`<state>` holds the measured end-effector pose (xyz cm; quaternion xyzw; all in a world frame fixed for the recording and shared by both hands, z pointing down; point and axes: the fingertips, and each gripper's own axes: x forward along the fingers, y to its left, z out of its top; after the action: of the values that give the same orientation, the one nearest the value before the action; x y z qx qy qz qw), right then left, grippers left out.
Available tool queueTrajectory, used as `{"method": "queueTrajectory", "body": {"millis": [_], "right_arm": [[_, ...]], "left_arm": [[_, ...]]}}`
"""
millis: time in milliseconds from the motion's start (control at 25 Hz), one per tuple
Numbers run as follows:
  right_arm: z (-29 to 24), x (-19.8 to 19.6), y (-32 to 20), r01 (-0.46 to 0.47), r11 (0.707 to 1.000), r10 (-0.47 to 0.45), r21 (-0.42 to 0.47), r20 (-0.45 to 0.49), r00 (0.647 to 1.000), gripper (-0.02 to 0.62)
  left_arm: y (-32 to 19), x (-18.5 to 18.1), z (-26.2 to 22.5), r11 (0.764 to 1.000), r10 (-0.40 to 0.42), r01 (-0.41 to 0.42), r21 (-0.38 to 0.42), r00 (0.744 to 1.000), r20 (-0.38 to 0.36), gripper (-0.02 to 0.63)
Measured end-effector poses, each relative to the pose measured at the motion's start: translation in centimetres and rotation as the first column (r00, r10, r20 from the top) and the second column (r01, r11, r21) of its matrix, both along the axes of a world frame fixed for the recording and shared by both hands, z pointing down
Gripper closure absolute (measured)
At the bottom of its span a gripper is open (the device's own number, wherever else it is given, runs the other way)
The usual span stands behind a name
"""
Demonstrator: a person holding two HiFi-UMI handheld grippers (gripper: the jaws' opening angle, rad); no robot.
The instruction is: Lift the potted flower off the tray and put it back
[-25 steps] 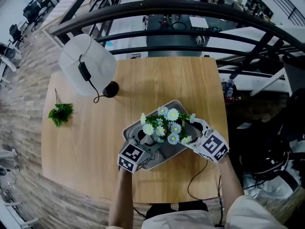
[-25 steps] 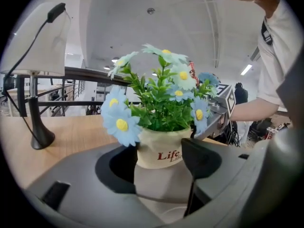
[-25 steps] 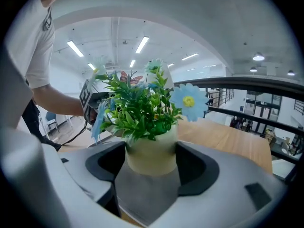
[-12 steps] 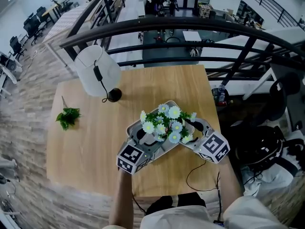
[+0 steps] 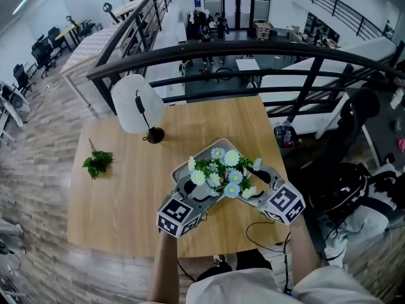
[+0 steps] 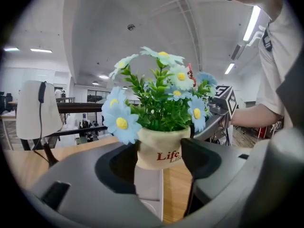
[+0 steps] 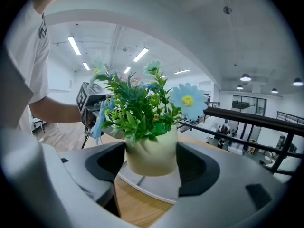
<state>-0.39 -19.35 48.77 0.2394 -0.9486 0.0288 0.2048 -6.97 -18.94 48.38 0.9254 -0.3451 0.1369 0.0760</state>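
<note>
The potted flower (image 5: 221, 170), white and blue daisies in a cream pot, hangs a little above the grey tray (image 5: 204, 151) on the wooden table. My left gripper (image 5: 200, 190) grips the pot from the near left and my right gripper (image 5: 245, 186) from the near right. In the left gripper view the cream pot (image 6: 160, 152) sits between the dark pads (image 6: 198, 156), which press on it, with the tray (image 6: 148, 188) below. In the right gripper view both jaws clamp the pot (image 7: 151, 155), and the tray rim (image 7: 142, 186) lies beneath it.
A white lamp (image 5: 135, 103) with a black base stands at the table's far left. A loose green sprig (image 5: 97, 163) lies near the left edge. A black railing (image 5: 253, 46) runs behind the table. A cable (image 5: 259, 230) trails near the front edge.
Both grippers have risen together with the pot clamped between them. The pot has come up off the tray, whose far part now shows behind the flowers.
</note>
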Motion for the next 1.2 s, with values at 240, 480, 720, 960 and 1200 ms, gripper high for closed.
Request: {"method": "queueTrajectory", "body": {"millis": [240,480,720,960,1200], "right_arm": [[-1.7,0.2,3.1,-0.028,1.0,0.028,0.001,0.029,0.999,0.238],[-3.6,0.3,5.3,-0.05,0.999,0.049,0.014,0.054,0.997,0.238],[-4.7,0.6,7.5,-0.058,0.998,0.058,0.005,0.077,0.995,0.236],[-5.4,0.9,8.9,-0.054,0.998,0.052,0.026,0.064,0.997,0.236],[-6.0,1.4,9.9,-0.064,0.998,0.062,0.026,0.065,0.996,0.235]], "left_arm": [[3.0,0.3,-2.0,1.0,0.01,-0.01,0.02,1.0,0.016,0.293],[5.1,0.3,-4.0,0.998,0.023,-0.025,0.055,0.999,0.023,0.293],[7.2,0.5,-5.0,0.998,0.03,-0.029,0.053,0.999,-0.017,0.292],[8.7,0.9,-5.5,0.999,0.031,-0.031,0.041,0.999,-0.007,0.292],[9.6,1.3,-6.2,0.998,0.034,-0.034,0.043,0.999,-0.007,0.292]]}}
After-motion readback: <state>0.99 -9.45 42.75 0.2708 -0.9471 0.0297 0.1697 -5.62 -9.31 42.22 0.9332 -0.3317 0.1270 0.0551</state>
